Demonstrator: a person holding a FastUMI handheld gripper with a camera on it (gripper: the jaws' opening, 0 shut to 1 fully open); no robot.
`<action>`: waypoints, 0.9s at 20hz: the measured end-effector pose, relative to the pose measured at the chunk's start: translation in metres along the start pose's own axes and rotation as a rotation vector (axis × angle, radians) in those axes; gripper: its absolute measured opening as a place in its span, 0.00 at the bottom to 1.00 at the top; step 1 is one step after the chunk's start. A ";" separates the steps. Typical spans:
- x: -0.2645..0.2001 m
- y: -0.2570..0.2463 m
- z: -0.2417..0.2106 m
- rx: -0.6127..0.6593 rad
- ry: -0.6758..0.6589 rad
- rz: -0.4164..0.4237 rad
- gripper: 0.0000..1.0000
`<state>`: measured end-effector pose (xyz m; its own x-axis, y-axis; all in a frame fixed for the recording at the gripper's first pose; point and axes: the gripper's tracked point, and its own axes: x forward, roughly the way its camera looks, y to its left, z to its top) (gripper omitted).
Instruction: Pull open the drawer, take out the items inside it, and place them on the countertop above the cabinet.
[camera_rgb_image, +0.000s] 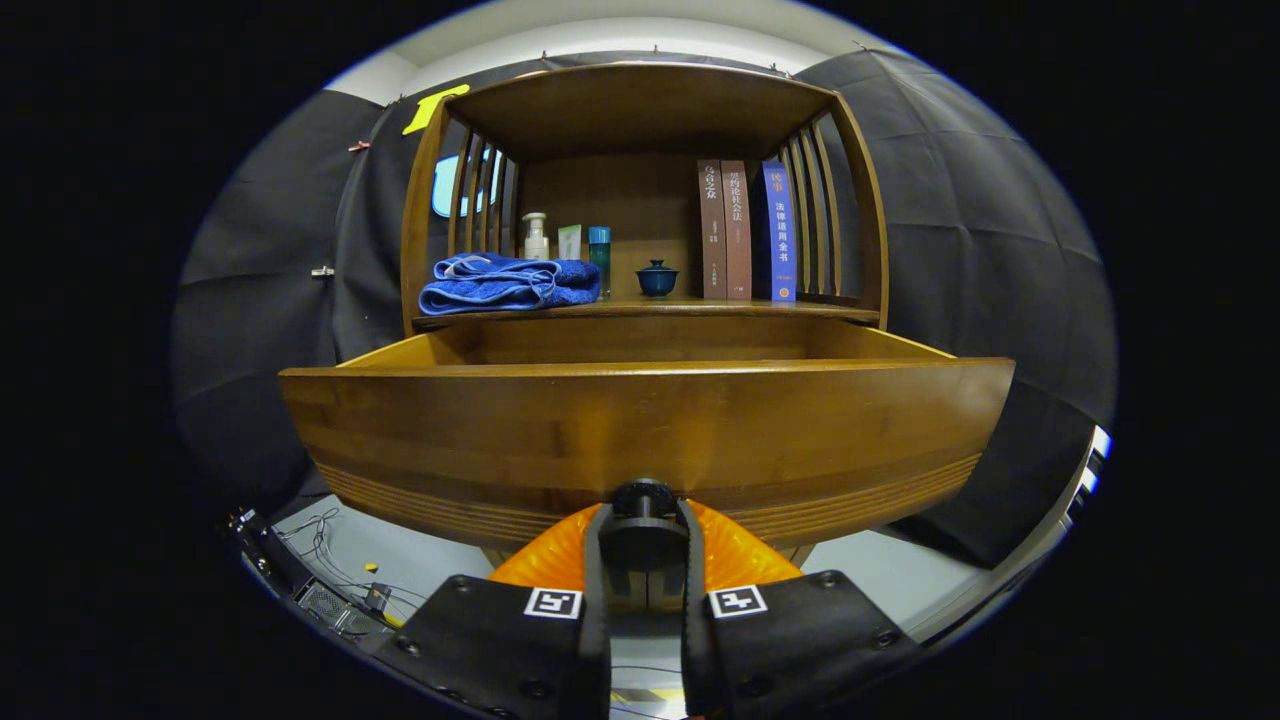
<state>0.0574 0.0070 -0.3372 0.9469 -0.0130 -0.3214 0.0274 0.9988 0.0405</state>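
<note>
Drawer (640, 430) is standing pulled out of the cabinet (640, 110), its wide front panel facing the camera and its top edge sitting just below the worktop (650, 311). Its inside is hiding behind the front panel, so I cannot tell what is lying in it. Above the drawer, the worktop is carrying a folded blue towel (505, 282) at the left, with a pump bottle (536, 238), a small carton (570, 242) and a blue-capped tube (599, 255) standing behind and beside it. A blue lidded cup (657, 278) is sitting near the middle, and three upright books (745, 230) are standing to its right. At the lower middle of the drawer front, a dark round knob (643, 497) is sticking out. The tongs (643, 535) are closing on that knob, both fingers pressing its sides.
</note>
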 end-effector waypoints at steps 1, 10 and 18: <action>-0.001 0.000 0.002 0.004 0.000 0.002 0.35; -0.042 -0.008 0.057 0.057 -0.057 0.003 1.00; -0.059 -0.044 0.150 0.141 0.076 -0.051 0.99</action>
<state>0.0481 -0.0429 -0.1776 0.9164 -0.0549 -0.3966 0.1248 0.9803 0.1528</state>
